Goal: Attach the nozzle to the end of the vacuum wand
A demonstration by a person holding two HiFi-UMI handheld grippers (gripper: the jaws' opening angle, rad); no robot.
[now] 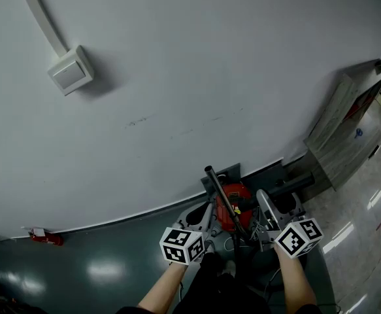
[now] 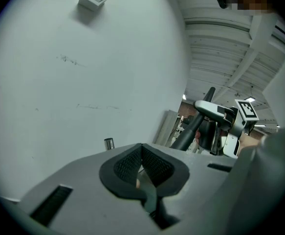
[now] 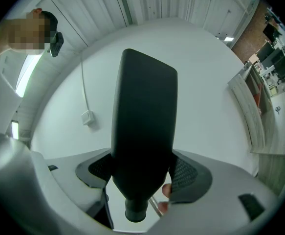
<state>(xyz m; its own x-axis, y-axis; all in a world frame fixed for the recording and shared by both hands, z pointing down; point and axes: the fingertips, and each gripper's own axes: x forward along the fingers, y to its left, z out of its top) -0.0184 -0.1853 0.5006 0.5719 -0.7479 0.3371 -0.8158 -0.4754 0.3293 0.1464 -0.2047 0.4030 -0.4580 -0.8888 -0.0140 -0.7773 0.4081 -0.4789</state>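
- Vacuum wand (image 1: 219,188) is standing up from the red canister (image 1: 239,195), open end uppermost, between both grippers.
- Right gripper (image 3: 143,170): jaws are clamping the black nozzle (image 3: 143,121), not yet on the wand.
- Left gripper (image 2: 142,155): jaws are resting fully closed, empty.
- Step, apparently: bringing nozzle to wand; next, aligning its collar with the open end.

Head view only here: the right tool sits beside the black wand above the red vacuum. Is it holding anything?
Observer: Yes. The right tool is shut on the nozzle, a black one, with its wide flat end pointing away.
Operator: Left tool?
Observer: The left tool is shut, with nothing between its pads.
Operator: Nozzle on the wand yet?
Observer: No. The right gripper view shows the nozzle's round end bare. The left gripper view shows the wand off to the side.
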